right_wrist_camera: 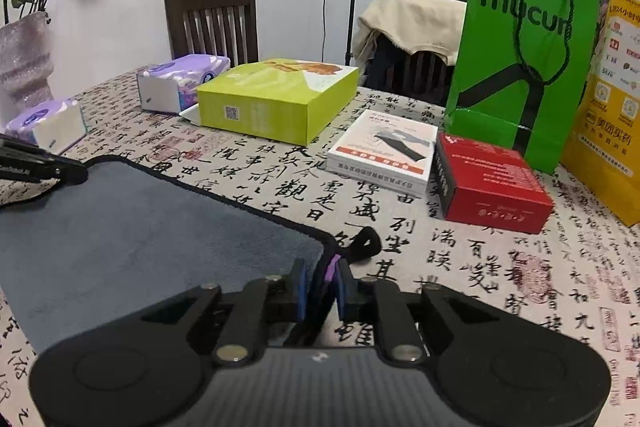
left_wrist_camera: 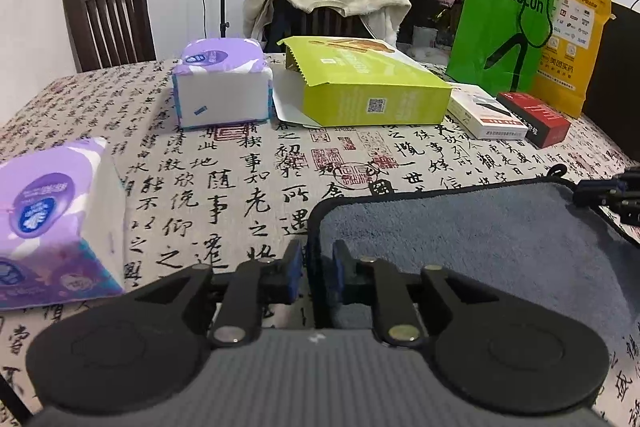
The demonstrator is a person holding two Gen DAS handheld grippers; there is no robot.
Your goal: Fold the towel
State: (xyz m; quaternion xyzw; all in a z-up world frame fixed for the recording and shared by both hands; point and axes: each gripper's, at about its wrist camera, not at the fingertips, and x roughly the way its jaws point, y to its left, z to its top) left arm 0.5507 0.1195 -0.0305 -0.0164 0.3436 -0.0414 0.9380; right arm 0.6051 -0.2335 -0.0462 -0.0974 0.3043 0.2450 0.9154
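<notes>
Left wrist view: the left gripper [left_wrist_camera: 316, 277] pinches the near left edge of the grey towel [left_wrist_camera: 480, 231], its fingers [left_wrist_camera: 292, 267] closed on the black hem; the towel lies spread on the desk [left_wrist_camera: 240, 167], right of a tissue pack [left_wrist_camera: 56, 223]; the right gripper [left_wrist_camera: 616, 193] shows at the towel's far right corner.

Right wrist view: the right gripper [right_wrist_camera: 322, 293] pinches the towel [right_wrist_camera: 140, 227] at its near right corner, by the hanging loop [right_wrist_camera: 366, 243]; a red box [right_wrist_camera: 492, 183] sits well apart.

Open tablecloth [left_wrist_camera: 248, 187] lies between the towel [left_wrist_camera: 460, 227] and boxes [left_wrist_camera: 360, 87] lining the table's far edge; a tissue pack [left_wrist_camera: 52, 223] blocks the left edge.
</notes>
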